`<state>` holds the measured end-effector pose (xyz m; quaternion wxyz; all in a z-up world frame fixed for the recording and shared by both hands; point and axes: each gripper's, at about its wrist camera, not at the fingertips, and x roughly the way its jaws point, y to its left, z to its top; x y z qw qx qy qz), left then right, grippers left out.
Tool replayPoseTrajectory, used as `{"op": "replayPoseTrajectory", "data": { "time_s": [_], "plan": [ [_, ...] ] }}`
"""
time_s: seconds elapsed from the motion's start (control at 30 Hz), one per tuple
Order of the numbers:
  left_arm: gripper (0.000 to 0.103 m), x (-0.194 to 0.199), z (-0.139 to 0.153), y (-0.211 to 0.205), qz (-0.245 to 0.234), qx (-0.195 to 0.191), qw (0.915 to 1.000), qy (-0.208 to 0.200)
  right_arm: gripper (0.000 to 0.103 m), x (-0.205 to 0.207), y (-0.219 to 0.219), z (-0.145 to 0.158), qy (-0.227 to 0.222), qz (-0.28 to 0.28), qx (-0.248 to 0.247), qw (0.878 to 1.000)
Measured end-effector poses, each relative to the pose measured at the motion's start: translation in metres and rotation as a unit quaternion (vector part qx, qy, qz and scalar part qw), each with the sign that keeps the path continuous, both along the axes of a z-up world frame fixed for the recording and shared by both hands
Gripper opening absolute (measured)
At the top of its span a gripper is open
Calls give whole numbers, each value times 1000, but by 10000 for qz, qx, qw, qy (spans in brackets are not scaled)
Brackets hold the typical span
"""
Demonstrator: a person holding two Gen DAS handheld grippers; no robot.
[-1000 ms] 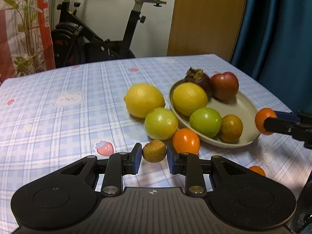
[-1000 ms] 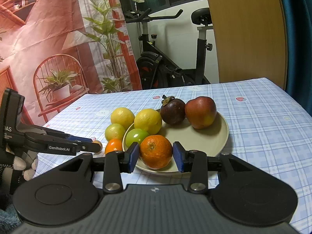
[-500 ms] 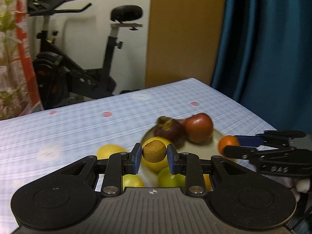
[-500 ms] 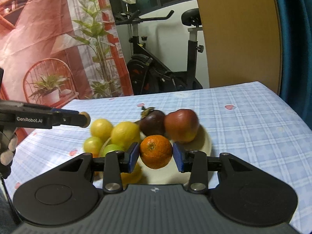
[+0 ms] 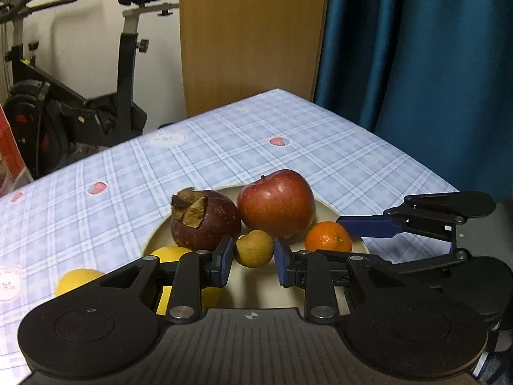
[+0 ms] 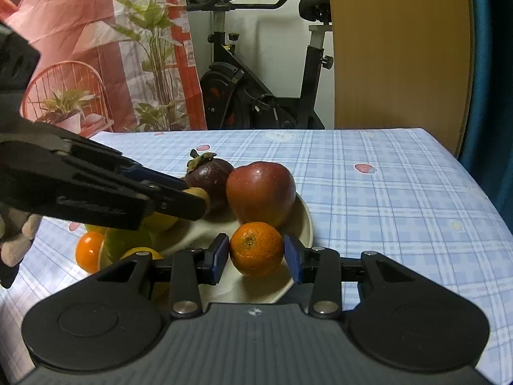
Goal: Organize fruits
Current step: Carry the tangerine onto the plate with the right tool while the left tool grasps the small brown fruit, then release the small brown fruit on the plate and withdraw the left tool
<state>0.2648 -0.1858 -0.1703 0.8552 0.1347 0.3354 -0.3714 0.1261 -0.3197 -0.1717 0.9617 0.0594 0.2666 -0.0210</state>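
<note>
- The plate (image 5: 323, 207) on the checked tablecloth (image 5: 224, 147) already holds an apple (image 5: 275, 203) and a mangosteen (image 5: 205, 221) at its far side, touching each other.
- The left gripper (image 5: 253, 255) has a small brown fruit (image 5: 254, 248) between its pads, over the plate, just in front of the mangosteen and apple. There is a thin gap at each pad, so I think the grip is just opening; I cannot tell if the fruit rests on the plate.
- The right gripper (image 6: 256, 253) has a mandarin (image 6: 257, 248) between its pads, low over the near rim of the plate; the pads look slightly apart from it also.
- Yellow and green fruits (image 6: 128, 240) lie at the left part of the plate, mostly hidden.
- One orange (image 6: 88, 252) and a lemon (image 5: 75, 280) seem outside the rim, so they probably remain to be moved.
</note>
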Motion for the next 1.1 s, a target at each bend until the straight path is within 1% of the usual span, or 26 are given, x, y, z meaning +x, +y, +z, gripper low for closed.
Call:
{"op": "replayPoseTrajectory", "data": {
  "time_s": [0.07, 0.17, 0.97, 1.1],
  "plan": [
    [30, 1, -5, -3, -38, 64, 9999, 85, 41, 2, -2, -2, 20, -24, 7, 10000],
    [30, 1, -7, -4, -38, 141, 9998, 99, 41, 3, -2, -2, 13, -6, -32, 10000],
    [30, 7, -12, -7, 19, 181, 9996, 194, 41, 15, 3, -2, 188, -45, -21, 9998],
    [32, 9, -11, -6, 60, 148, 9995, 263, 41, 16, 2, -1, 246, -58, 10, 9997]
  ]
}}
